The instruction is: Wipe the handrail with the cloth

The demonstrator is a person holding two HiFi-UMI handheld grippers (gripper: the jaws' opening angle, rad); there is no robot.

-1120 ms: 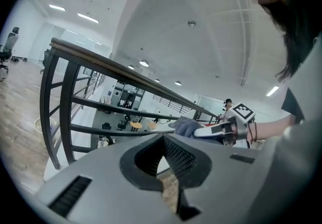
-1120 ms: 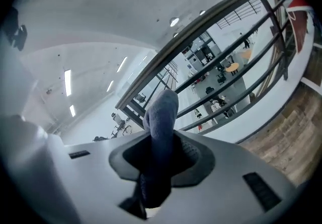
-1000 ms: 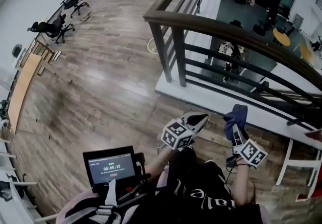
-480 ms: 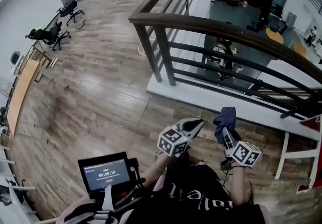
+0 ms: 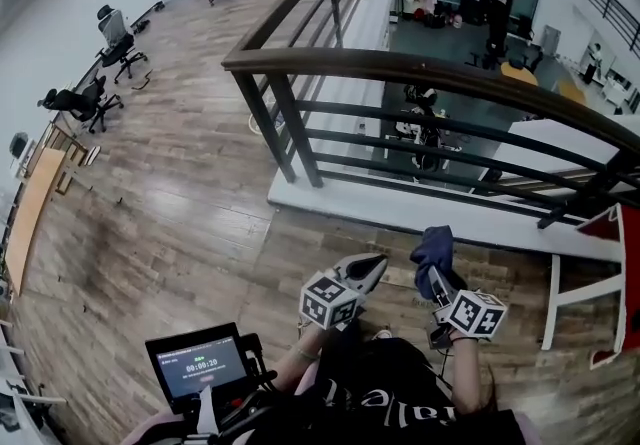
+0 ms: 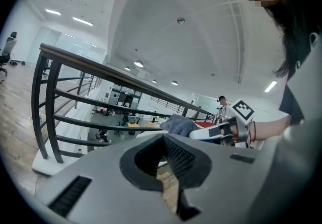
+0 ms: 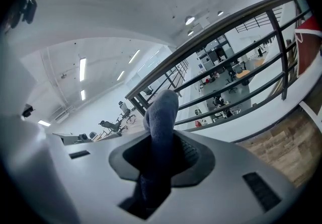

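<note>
A dark wooden handrail (image 5: 420,66) tops a metal balustrade and runs across the head view above both grippers. My right gripper (image 5: 435,268) is shut on a blue-grey cloth (image 5: 433,245), which sticks up out of its jaws (image 7: 160,117). It is held low, below and in front of the rail (image 7: 226,21), apart from it. My left gripper (image 5: 368,268) sits beside it to the left, shut with nothing between the jaws. The left gripper view shows the rail (image 6: 100,67) and the cloth (image 6: 178,125) in the other gripper.
Horizontal rails and posts (image 5: 285,123) stand under the handrail on a white curb (image 5: 400,208). Beyond them is a drop to a lower floor (image 5: 450,33). Office chairs (image 5: 110,33) stand far left on the wood floor. A small screen (image 5: 195,363) sits at my lower left. A white-legged table (image 5: 560,293) is at right.
The head view has shifted so the railing and floor appear lower and further left. Both grippers stay close together, the right one still holding the cloth.
</note>
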